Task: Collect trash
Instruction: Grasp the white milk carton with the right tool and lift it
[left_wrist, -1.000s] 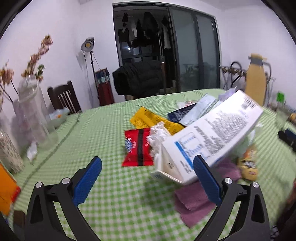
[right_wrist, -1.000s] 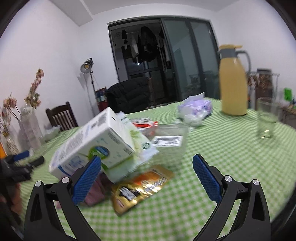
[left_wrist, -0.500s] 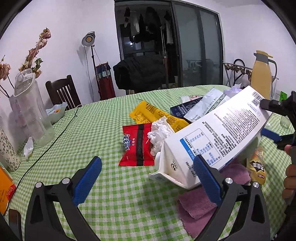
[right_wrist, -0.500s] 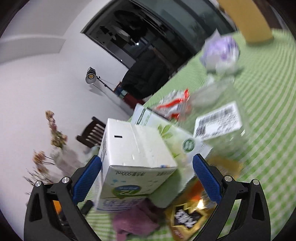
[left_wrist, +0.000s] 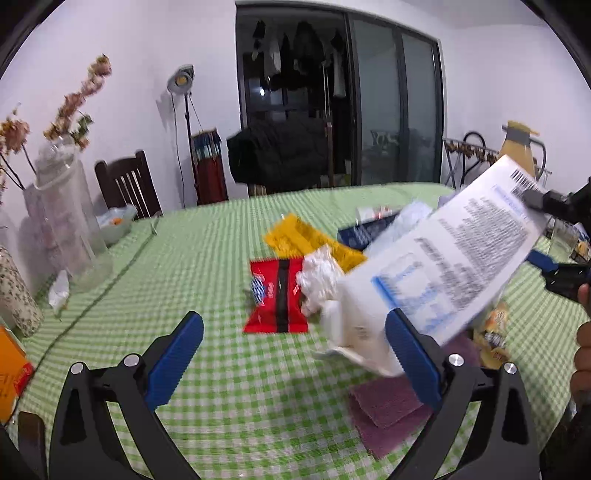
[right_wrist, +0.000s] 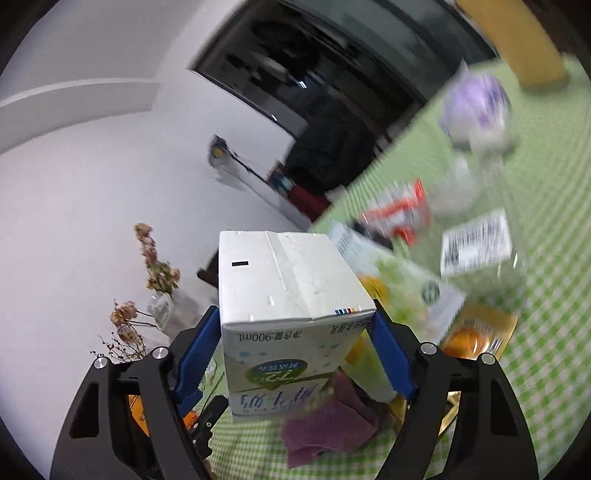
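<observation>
Right gripper (right_wrist: 295, 354): jaws just closed in, clamping the milk carton (right_wrist: 291, 314).
Carton: tilted above the table (left_wrist: 221, 251), apparently lifted.
Left gripper (left_wrist: 295, 354): released, empty; red wrapper (left_wrist: 277, 295) at twelve o'clock.

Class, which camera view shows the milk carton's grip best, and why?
The right wrist view: the right hand-held gripper has just closed its pads on the milk carton. The left wrist view shows only its blurred printed side.

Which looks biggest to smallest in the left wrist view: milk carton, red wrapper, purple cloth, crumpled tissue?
1. milk carton, though it sits nearer the camera.
2-3. purple cloth and red wrapper: look alike; the cloth is partly hidden behind the fingers.
4. crumpled tissue.
</observation>
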